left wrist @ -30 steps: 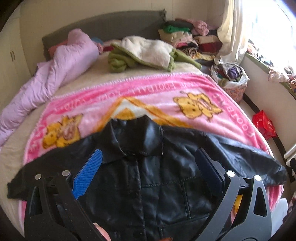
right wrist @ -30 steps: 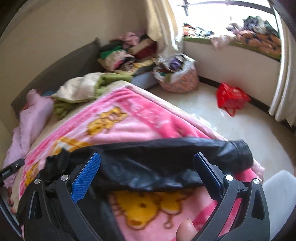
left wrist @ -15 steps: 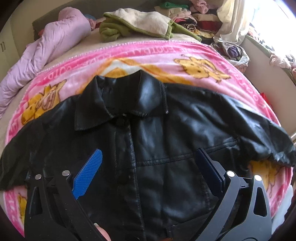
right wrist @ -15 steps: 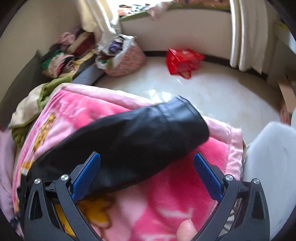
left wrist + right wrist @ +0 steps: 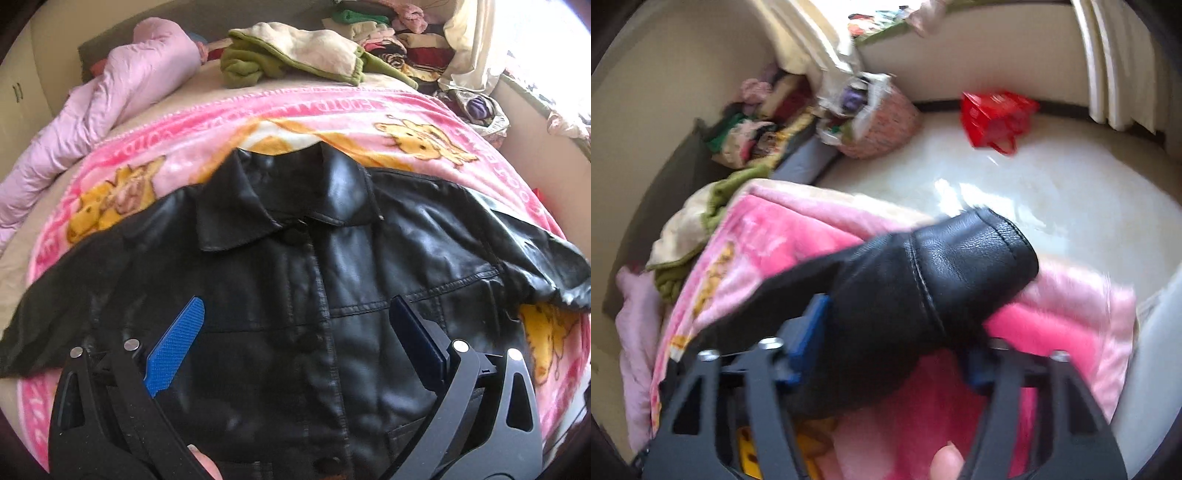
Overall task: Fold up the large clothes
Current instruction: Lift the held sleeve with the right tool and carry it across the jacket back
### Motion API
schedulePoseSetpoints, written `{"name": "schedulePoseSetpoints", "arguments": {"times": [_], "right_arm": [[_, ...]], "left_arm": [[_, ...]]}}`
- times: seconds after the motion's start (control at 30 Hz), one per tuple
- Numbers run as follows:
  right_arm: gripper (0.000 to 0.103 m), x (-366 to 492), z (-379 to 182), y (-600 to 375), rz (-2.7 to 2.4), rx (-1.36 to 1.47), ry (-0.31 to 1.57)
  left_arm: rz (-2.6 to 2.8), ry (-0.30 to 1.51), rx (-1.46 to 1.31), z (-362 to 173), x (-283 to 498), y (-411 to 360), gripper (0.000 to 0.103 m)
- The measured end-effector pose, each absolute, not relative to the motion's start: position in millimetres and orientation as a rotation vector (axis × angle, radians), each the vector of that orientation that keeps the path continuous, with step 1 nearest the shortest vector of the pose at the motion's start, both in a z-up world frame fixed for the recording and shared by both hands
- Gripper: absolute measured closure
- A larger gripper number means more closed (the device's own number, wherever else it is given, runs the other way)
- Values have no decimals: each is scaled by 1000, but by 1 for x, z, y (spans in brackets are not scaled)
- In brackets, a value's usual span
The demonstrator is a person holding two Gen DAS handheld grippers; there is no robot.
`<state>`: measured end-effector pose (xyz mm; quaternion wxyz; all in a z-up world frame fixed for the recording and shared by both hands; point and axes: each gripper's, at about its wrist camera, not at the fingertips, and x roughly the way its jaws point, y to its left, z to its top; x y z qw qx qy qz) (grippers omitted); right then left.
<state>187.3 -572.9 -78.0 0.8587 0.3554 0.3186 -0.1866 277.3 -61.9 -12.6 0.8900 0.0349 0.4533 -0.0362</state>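
Note:
A black leather jacket (image 5: 332,280) lies front up, collar away from me, on a pink cartoon blanket (image 5: 332,110) spread over the bed. My left gripper (image 5: 297,301) hovers open over the jacket's chest near the button placket, nothing between its blue pads (image 5: 173,350). In the right wrist view, the jacket's right sleeve (image 5: 945,273) runs across the blanket's (image 5: 1052,325) edge with its cuff toward the floor. My right gripper (image 5: 897,332) has its jaws closing on this sleeve just behind the cuff; the leather bunches between the pads and covers the right one.
A lilac quilt (image 5: 122,92) lies at the bed's far left, and a green and cream garment (image 5: 295,55) sits near the headboard. Stacked clothes (image 5: 399,40) fill the far corner. A laundry basket (image 5: 879,125) and a red bag (image 5: 997,118) stand on the pale floor.
Both grippers sank closer to the jacket. The right gripper, wide open before, moved along the sleeve to the cuff end and narrowed its jaws onto it. The left gripper stayed open.

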Motion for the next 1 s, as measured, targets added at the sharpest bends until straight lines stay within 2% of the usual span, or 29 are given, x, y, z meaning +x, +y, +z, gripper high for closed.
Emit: {"name": "schedulePoseSetpoints", "arguments": {"times": [0.1,0.17,0.3,0.63,1.0], "right_arm": [[76,189,-51,-575,-341,688,623],[83,191,-26,-570,-318,621,597],[88,194,18,-553,-268,524,549],[93,225,99,-481,-116,351,451],[93,236,156,-313,168,202,291]], "left_arm": [[-77,931,44,-5,278,-57,9],[-82,923,31,1,278,-56,9],[-90,906,20,11,276,-56,9],[-85,881,-28,35,266,-33,9],[-72,838,-166,66,258,35,9]]}}
